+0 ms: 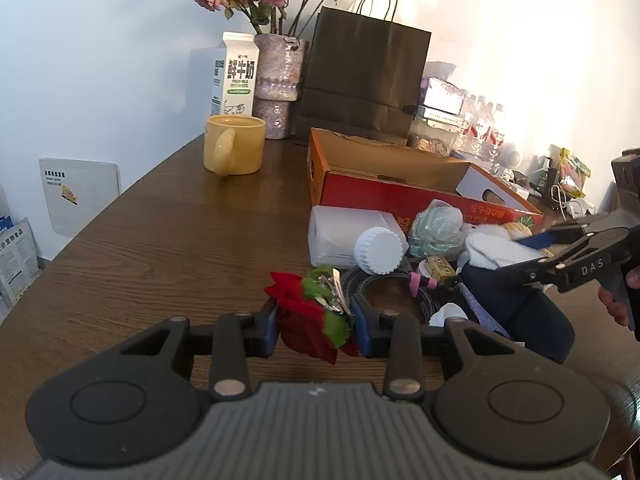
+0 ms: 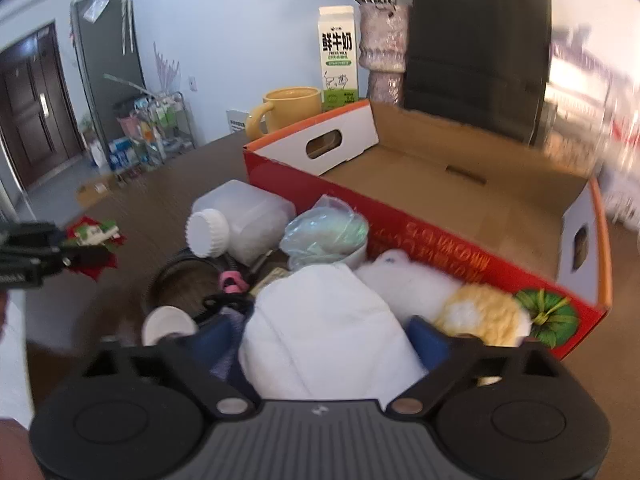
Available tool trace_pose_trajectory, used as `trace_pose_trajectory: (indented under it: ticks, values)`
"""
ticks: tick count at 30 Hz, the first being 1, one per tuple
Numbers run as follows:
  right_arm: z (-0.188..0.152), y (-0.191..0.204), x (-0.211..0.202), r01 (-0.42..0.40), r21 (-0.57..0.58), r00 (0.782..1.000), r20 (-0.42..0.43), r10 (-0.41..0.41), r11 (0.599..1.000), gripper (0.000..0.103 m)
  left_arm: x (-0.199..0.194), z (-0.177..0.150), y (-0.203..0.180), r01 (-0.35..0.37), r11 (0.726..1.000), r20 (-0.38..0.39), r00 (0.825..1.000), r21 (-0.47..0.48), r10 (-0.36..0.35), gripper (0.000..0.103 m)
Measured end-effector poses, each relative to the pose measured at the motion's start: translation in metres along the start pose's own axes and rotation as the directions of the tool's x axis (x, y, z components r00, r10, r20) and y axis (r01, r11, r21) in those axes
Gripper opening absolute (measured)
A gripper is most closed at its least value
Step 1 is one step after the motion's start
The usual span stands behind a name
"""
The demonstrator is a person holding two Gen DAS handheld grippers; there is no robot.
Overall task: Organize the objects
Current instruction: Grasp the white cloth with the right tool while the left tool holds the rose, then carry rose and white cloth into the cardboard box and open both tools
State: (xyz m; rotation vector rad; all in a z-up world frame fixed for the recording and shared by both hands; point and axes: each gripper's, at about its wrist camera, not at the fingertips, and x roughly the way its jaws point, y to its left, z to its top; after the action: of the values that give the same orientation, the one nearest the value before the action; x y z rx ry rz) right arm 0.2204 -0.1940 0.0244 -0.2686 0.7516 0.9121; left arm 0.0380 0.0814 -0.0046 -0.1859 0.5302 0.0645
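My left gripper (image 1: 316,326) is shut on a red fabric flower with green leaves and a metal clip (image 1: 310,312), just above the wooden table (image 1: 160,248). The flower also shows at the left of the right wrist view (image 2: 94,236). My right gripper (image 2: 320,340) is closed around a folded white cloth (image 2: 320,328) in the pile before the open red cardboard box (image 2: 440,184). From the left wrist view the right gripper (image 1: 536,252) sits over that cloth (image 1: 496,250). The box (image 1: 400,172) holds nothing I can see.
The pile holds a clear jar with a white lid (image 1: 360,240), a bagged pale-green item (image 1: 438,228), a coiled cable (image 1: 384,284), a fluffy white-and-yellow toy (image 2: 460,304) and dark blue fabric (image 1: 532,320). A yellow mug (image 1: 234,144), milk carton (image 1: 236,76), vase (image 1: 278,84) and black bag (image 1: 360,72) stand behind.
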Motion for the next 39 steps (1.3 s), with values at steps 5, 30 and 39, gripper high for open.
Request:
trace_pose_trajectory:
  ticks: [5,30,39]
  values:
    - [-0.008,0.0,-0.006,0.004,0.03,0.999,0.033,-0.005,1.0,0.076,-0.003,0.0,-0.001,-0.002,1.0,0.004,1.0,0.004,0.002,0.037]
    - [0.029,-0.013,-0.049,0.187,0.236,0.888,0.374,-0.267,0.953,0.076,0.034,0.089,-0.072,0.122,0.989,0.194,0.971,0.085,-0.136,0.037]
    - [0.064,-0.039,-0.018,0.281,0.271,0.856,0.364,-0.368,0.921,0.076,0.093,0.128,-0.094,0.117,0.991,0.212,0.969,0.06,-0.127,0.037]
